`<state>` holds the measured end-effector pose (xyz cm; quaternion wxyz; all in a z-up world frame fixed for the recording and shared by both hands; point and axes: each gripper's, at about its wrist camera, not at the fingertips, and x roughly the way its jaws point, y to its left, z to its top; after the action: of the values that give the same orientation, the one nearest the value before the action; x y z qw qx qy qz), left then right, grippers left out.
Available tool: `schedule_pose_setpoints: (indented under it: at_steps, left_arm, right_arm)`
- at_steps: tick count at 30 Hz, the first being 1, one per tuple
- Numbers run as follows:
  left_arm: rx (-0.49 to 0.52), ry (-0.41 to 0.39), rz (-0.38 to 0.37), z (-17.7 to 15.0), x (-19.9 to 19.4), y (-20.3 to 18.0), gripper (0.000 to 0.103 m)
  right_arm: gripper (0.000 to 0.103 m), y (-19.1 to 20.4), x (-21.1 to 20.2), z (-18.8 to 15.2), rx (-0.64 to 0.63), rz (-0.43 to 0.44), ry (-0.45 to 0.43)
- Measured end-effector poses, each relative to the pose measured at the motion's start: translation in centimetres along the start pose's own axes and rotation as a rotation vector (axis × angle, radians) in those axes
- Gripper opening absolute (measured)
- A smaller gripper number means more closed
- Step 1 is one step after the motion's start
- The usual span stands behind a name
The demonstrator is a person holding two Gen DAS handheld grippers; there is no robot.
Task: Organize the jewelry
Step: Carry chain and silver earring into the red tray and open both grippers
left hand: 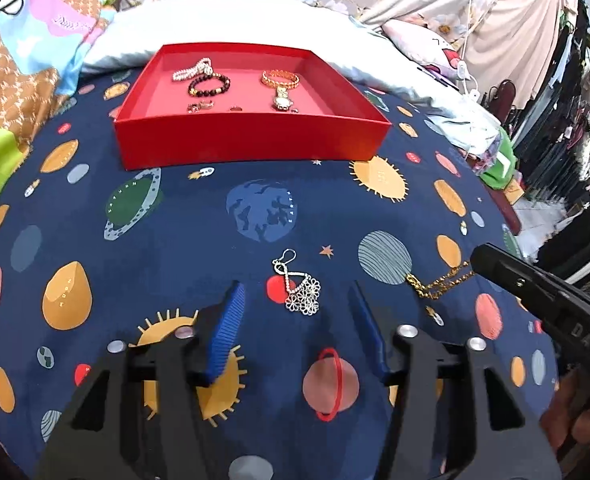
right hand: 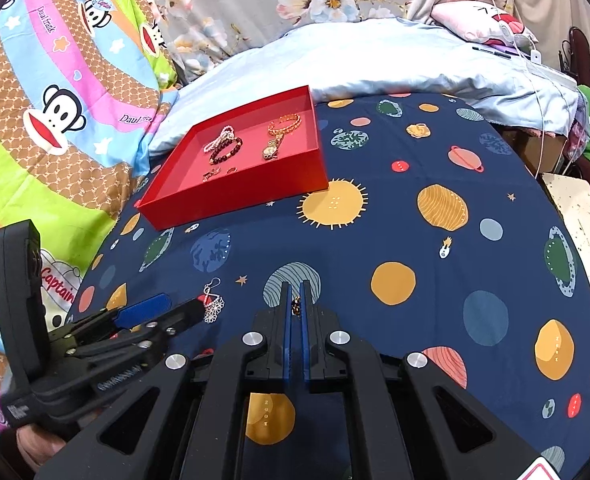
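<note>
A red tray (left hand: pixel 251 140) (right hand: pixel 239 204) sits on the planet-print sheet and holds a pearl bracelet (left hand: pixel 191 72), a dark bead bracelet (left hand: pixel 209 85), an orange bracelet (left hand: pixel 280 79), a watch (left hand: pixel 282 100) and small pieces. A silver flower earring (left hand: pixel 299 288) (right hand: pixel 213 304) lies on the sheet between the fingers of my open left gripper (left hand: pixel 295 292). My right gripper (right hand: pixel 295 292) is shut on a gold chain (left hand: pixel 439 284) (right hand: pixel 295 305) that trails onto the sheet.
A pale blue pillow (left hand: pixel 255 20) lies behind the tray. A monkey-print quilt (right hand: pixel 55 100) is on the left. A bed edge with clothes and a box (right hand: pixel 583 216) is on the right.
</note>
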<state>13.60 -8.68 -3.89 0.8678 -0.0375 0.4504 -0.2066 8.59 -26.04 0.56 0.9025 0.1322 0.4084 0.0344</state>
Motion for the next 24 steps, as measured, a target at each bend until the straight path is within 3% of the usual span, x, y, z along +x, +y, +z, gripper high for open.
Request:
schedule_pose_setpoints:
  at_steps: [3, 7, 9, 12, 15, 24]
  left_arm:
    - [0.024, 0.017, 0.014, -0.1, 1.4, -0.8, 0.048]
    - [0.074, -0.005, 0.073, -0.1, 2.6, -1.5, 0.022]
    - [0.092, -0.016, 0.093, 0.0, 2.8, -1.6, 0.019]
    - [0.106, -0.016, 0.094, 0.1, 2.6, -1.6, 0.017]
    - [0.090, -0.022, 0.066, 0.4, 1.7, -1.2, 0.002]
    - [0.064, -0.034, 0.021, 0.7, -0.7, 0.1, 0.000]
  right_arm:
    - [0.003, -0.1, 0.1, -0.1, 0.003, 0.001, 0.003]
    - [0.003, -0.2, 0.2, -0.1, 0.003, 0.002, 0.004]
    - [0.003, -0.2, 0.2, -0.1, 0.005, 0.002, 0.004]
    - [0.003, -0.3, 0.2, -0.1, 0.008, 0.004, 0.004]
    - [0.003, -0.2, 0.2, 0.0, 0.008, 0.006, 0.000]
    - [0.003, 0.0, -0.6, 0.7, -0.001, 0.010, -0.021]
